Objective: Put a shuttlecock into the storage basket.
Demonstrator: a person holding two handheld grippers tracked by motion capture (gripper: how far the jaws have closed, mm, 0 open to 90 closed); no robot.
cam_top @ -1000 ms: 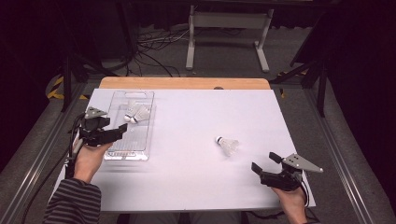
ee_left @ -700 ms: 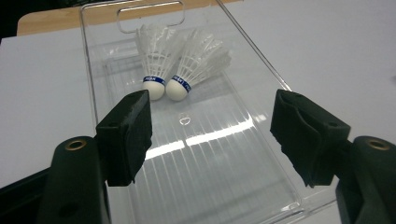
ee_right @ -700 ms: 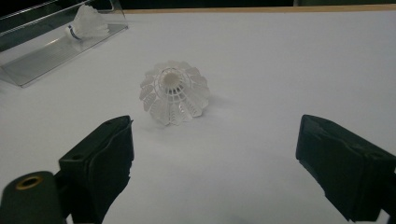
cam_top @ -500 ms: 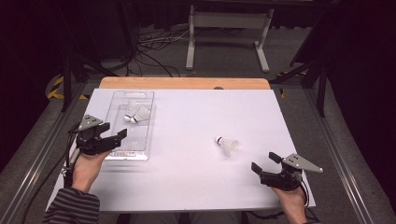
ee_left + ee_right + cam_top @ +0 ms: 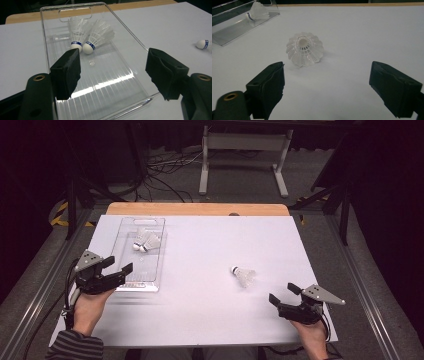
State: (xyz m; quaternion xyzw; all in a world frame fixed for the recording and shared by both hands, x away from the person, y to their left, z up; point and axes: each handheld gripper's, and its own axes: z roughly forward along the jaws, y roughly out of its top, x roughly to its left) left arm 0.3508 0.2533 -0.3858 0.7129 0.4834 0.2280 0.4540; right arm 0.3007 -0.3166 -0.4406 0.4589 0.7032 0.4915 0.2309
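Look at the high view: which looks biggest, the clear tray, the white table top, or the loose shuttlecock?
1. White table top, by far the largest.
2. Clear tray.
3. Loose shuttlecock, smallest.
The tray lies a little farther from the camera, yet plainly looks bigger than the shuttlecock.

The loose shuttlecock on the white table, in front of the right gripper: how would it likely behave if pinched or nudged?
The shuttlecock looks very light: a thin, open, lattice skirt. It would probably skid or roll in an arc on its rounded cork if nudged, since it lies on its side. The skirt likely flexes or crushes under the right gripper, whose jaws stand open; gripping the cork seems safer.
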